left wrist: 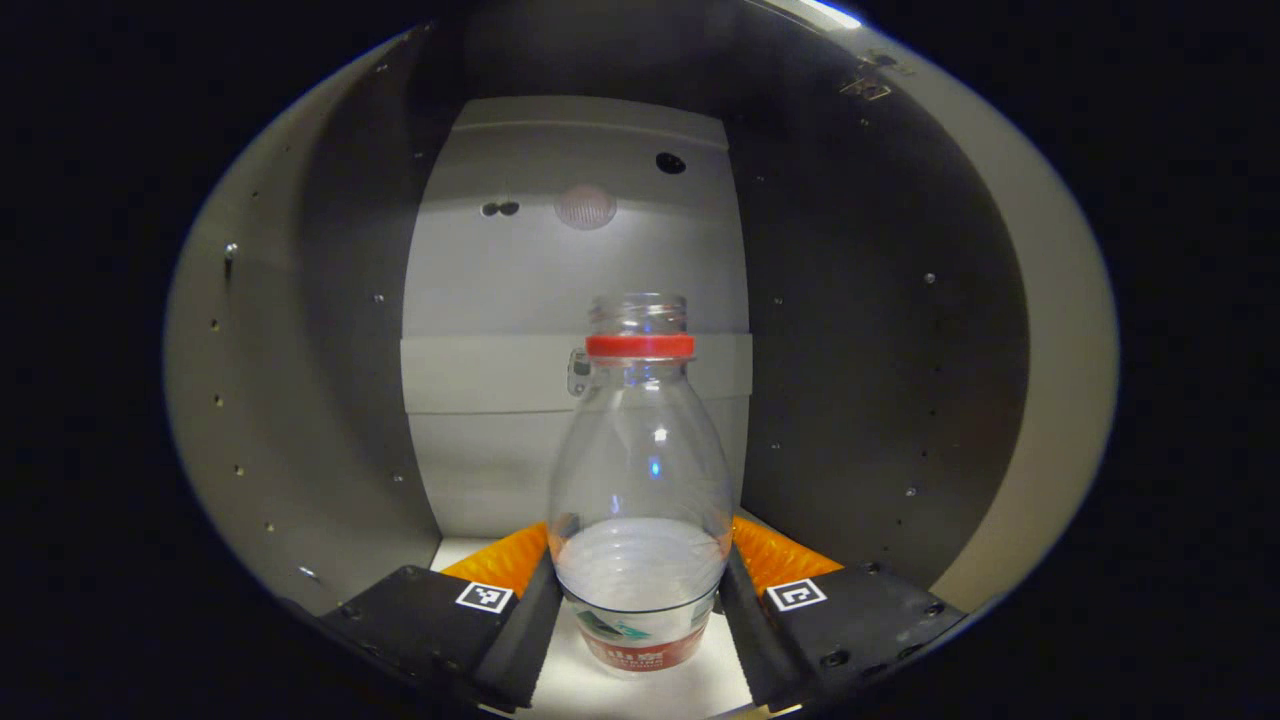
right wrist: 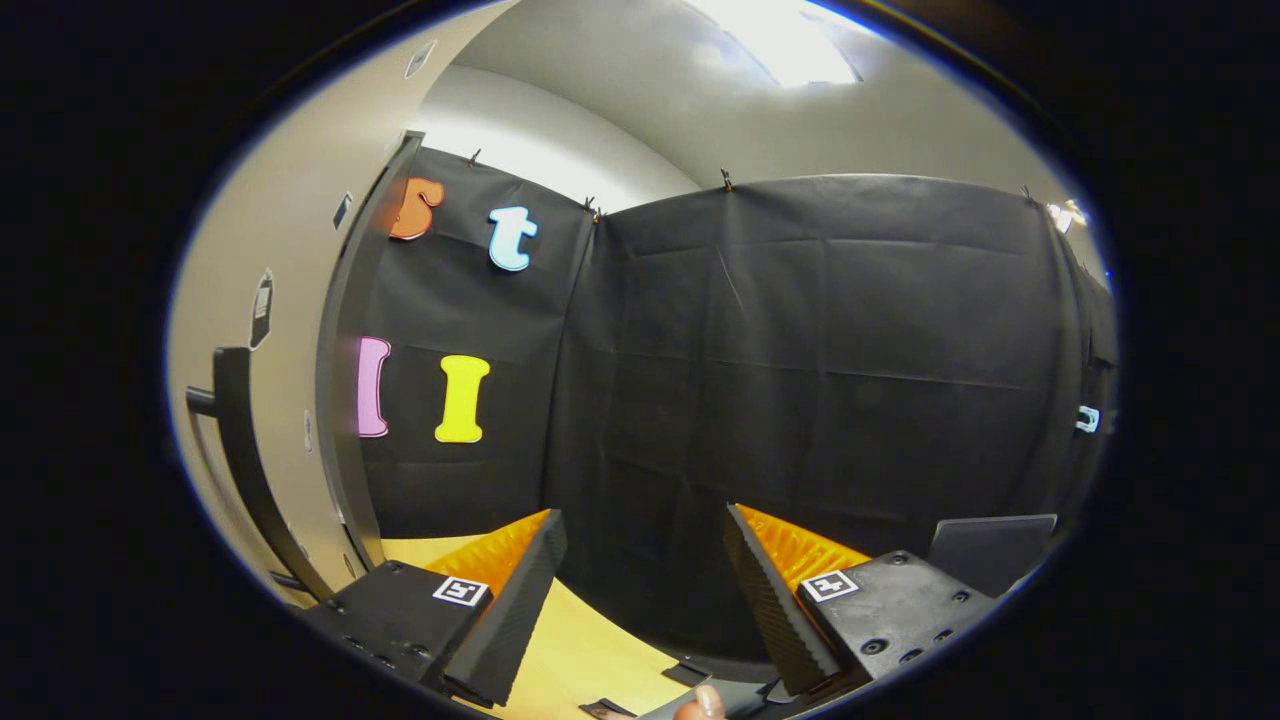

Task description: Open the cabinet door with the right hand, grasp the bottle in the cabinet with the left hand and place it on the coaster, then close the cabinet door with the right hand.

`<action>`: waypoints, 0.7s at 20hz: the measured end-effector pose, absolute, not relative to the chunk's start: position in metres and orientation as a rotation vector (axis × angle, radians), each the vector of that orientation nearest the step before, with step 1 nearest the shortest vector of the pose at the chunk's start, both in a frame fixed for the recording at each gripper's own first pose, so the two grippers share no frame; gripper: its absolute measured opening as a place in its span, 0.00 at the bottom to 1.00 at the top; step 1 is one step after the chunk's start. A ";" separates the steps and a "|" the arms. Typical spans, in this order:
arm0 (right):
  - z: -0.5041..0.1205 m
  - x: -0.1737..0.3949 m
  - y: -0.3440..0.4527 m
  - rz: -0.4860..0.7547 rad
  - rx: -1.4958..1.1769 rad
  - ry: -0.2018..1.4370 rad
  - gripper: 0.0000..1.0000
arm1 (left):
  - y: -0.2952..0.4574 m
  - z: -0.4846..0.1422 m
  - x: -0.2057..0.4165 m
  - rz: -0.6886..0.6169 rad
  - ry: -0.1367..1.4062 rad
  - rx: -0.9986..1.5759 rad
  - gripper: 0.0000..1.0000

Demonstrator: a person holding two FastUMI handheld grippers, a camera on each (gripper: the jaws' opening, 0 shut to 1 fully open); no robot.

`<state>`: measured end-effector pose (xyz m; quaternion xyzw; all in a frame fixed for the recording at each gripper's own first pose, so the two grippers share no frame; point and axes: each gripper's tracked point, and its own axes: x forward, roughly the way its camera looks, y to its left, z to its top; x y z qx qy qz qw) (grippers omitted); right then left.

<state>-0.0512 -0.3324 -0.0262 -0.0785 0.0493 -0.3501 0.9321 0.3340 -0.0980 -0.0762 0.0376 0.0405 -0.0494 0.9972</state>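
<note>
In the left gripper view, the left gripper (left wrist: 640, 600) sits inside the cabinet (left wrist: 300, 400), its fingers clasping the lower body of the upright bottle (left wrist: 640, 480). The right gripper (right wrist: 640, 600) hangs released over the table (right wrist: 570, 650), with the cabinet door (right wrist: 290, 330) farther left.

A black cloth wall (right wrist: 800, 380) hangs in folds behind a light wooden worktop (right wrist: 580, 650). A dark grey flat panel (right wrist: 990, 550) stands at the lower right. A bright ceiling light (right wrist: 780, 35) glows overhead.
</note>
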 end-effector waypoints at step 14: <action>0.007 -0.109 -0.235 -0.677 -0.208 0.023 0.97 | -0.083 -0.044 0.179 -0.274 0.031 0.049 0.77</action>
